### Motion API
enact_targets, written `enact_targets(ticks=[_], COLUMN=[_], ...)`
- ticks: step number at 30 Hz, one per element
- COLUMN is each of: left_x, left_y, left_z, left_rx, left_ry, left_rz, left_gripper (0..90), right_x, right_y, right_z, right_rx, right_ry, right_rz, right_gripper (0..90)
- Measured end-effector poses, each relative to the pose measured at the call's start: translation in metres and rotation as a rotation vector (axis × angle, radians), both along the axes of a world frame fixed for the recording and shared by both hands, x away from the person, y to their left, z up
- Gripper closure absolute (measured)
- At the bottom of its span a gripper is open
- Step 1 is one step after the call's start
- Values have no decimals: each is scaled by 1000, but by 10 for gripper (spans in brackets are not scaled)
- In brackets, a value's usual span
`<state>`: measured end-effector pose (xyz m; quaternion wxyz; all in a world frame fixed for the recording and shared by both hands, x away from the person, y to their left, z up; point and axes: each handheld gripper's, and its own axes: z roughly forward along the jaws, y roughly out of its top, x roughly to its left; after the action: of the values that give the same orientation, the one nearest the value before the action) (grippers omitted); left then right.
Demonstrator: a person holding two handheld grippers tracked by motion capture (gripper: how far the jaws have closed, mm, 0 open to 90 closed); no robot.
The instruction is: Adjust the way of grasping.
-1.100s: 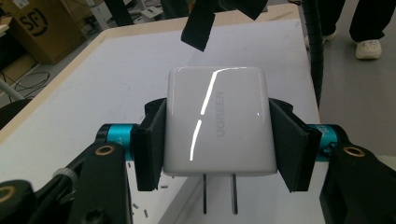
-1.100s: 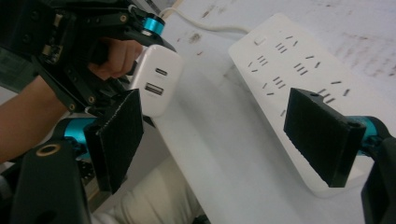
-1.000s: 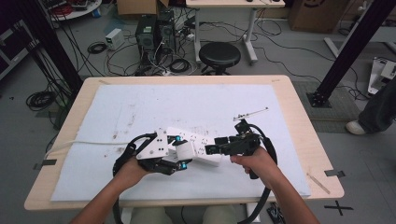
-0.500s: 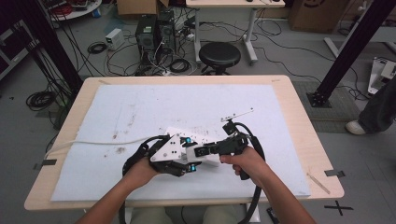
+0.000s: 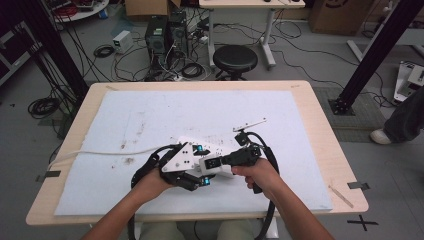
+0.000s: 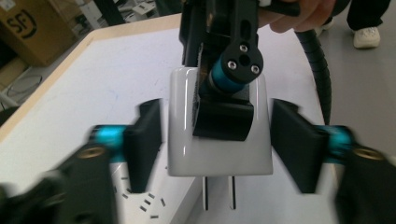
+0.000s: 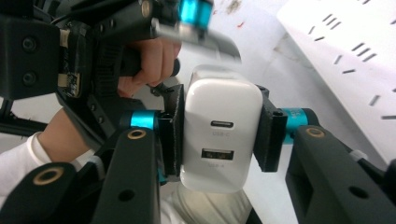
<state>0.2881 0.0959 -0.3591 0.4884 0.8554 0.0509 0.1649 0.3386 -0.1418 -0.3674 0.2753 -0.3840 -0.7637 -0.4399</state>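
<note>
A white USB charger (image 7: pixel 224 102) sits clamped between the jaws of my right gripper (image 7: pixel 218 140), its two ports facing that camera. In the left gripper view the same charger (image 6: pixel 184 140) hangs between the spread jaws of my left gripper (image 6: pixel 219 144), with a gap on each side and its two prongs pointing down. Below the prongs lies a white power strip (image 6: pixel 154 200). In the high view the left gripper (image 5: pixel 187 170) and the right gripper (image 5: pixel 222 161) meet nose to nose over the power strip (image 5: pixel 215 146) near the table's front middle.
A white mat (image 5: pixel 200 115) covers the wooden table (image 5: pixel 325 145). The strip's white cable (image 5: pixel 95 153) runs off to the left edge. A small flat strip (image 5: pixel 250 124) lies just behind the right gripper. Black cables loop from both grippers toward the front edge.
The two grippers have come together: the right one carried the charger leftward and the left one moved right, so the charger now sits between the left gripper's jaws.
</note>
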Motion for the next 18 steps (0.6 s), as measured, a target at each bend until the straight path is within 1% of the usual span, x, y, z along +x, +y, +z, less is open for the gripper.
enact_targets(ticks=[1,4,6,7,11,12,13,14,15,16,18], left_x=[1,2,4,5,7,7,8,8,9,9,9], left_y=[2,10,17,20,33,33,40,43,44,47,52], left_z=[-1,-4,-6,-7,-10,-10,-12,-12,-13,-13,-14], left_rx=[-6,-27,-43,-48,-89,-89,-103,-109,-111,-118,-126], left_ry=[7,32,55,65,97,97,112,117,119,125,133], left_rz=[7,48,72,84,134,134,162,173,180,194,217], left_gripper=[283,239,237,237,237,236,236,237,236,237,236], right_x=[0,-1,-2,-2,-4,-4,-5,-5,-5,-5,-6], right_y=[-2,-8,-12,-15,-27,-27,-36,-38,-42,-43,-50], right_z=[0,0,1,1,1,1,2,3,3,3,4], right_rx=[0,-4,-14,-22,-62,-62,-96,-103,-118,-123,-139], right_ry=[-2,-34,-60,-78,-154,-154,-199,-207,-224,-229,-255], right_rz=[-9,-35,-50,-60,-106,-106,-143,-154,-160,-164,-181], right_gripper=[625,630,632,632,633,633,633,633,634,633,633])
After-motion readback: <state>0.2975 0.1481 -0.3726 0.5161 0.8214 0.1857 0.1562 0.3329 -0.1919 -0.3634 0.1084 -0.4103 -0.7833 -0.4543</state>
